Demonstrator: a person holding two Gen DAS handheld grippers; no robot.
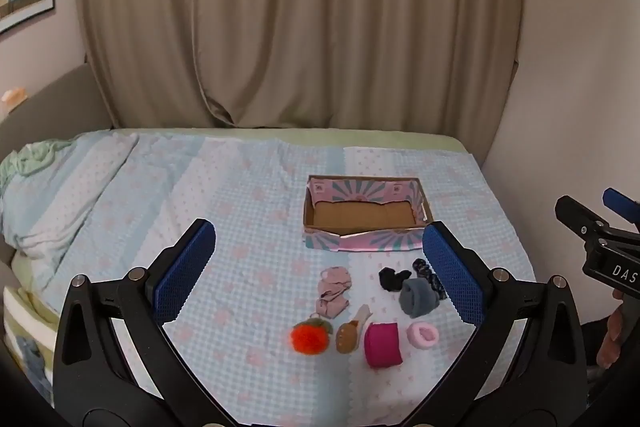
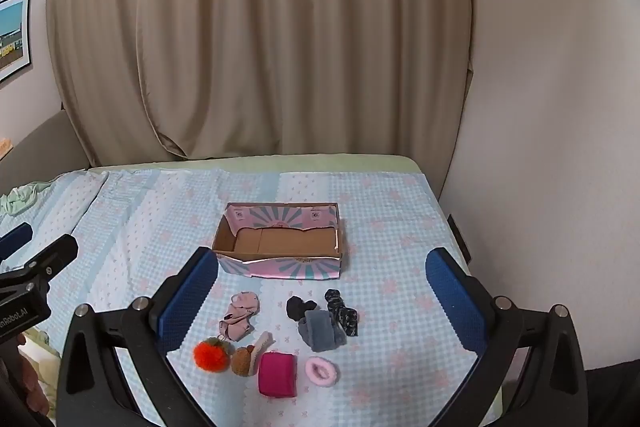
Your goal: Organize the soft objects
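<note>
An empty pink-and-teal cardboard box (image 1: 362, 241) (image 2: 280, 265) sits on the bed. In front of it lie several soft things: a pale pink sock (image 1: 333, 292) (image 2: 239, 316), an orange pom-pom (image 1: 310, 337) (image 2: 211, 354), a brown plush (image 1: 347, 336) (image 2: 244, 359), a magenta roll (image 1: 383, 344) (image 2: 278, 375), a pink scrunchie (image 1: 422, 335) (image 2: 321, 370), a grey sock (image 1: 418, 297) (image 2: 322, 335), a black sock (image 1: 394, 278) (image 2: 300, 307) and a patterned dark sock (image 1: 430, 273) (image 2: 341, 311). My left gripper (image 1: 320, 275) and right gripper (image 2: 322, 301) are both open and empty, held above the items.
The blue-and-pink checked bedspread (image 1: 200, 195) covers the bed. Beige curtains (image 1: 300, 27) hang behind it, and a white wall (image 2: 540, 147) bounds the right side. A pillow (image 1: 52, 195) lies at the left. The right gripper shows at the left wrist view's right edge (image 1: 600, 235).
</note>
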